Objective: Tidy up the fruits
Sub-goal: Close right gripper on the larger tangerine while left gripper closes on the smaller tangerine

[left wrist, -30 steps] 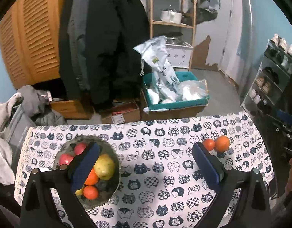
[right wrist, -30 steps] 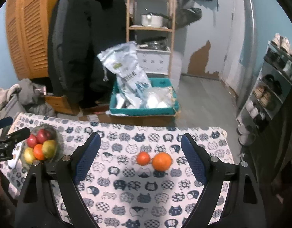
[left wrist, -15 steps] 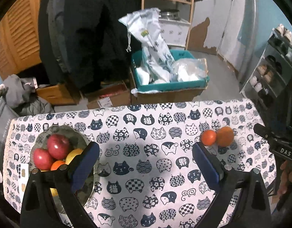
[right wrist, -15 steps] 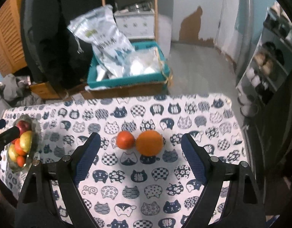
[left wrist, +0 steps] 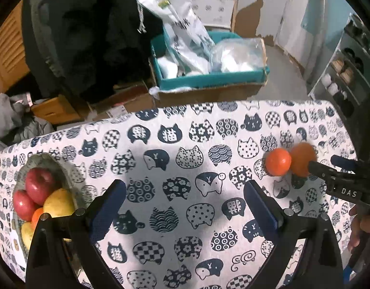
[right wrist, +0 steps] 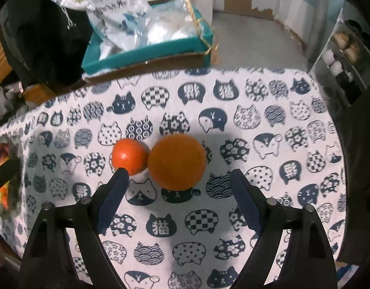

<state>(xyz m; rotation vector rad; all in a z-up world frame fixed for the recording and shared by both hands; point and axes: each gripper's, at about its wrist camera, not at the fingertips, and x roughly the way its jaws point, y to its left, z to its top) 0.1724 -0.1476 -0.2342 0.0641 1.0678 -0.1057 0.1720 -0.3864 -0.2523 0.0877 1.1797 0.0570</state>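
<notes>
- Here the step in hand looks like the approach to a pick: the right gripper points down at the two loose fruits on the cat-print surface, its fingers spread wide with nothing between them.
- The large orange lies just ahead of the gap between those fingers, roughly centred; the smaller tangerine touches its left side and sits just beyond the left fingertip.
- The left gripper hangs over bare cloth, its fingers also well apart and empty. The bowl of apples and yellow fruit lies just outside its left finger, partly hidden behind it.
- In the left wrist view the right gripper's tip overlaps the orange from the right; whether it touches cannot be told.
- Next, I judge, the right fingers need to come down either side of the orange and close on it. The left finger must slip into the narrow seam where the tangerine touches, or it may knock that fruit rolling.
- After that, the carry goes across to the bowl, well apart from the two fruits.
</notes>
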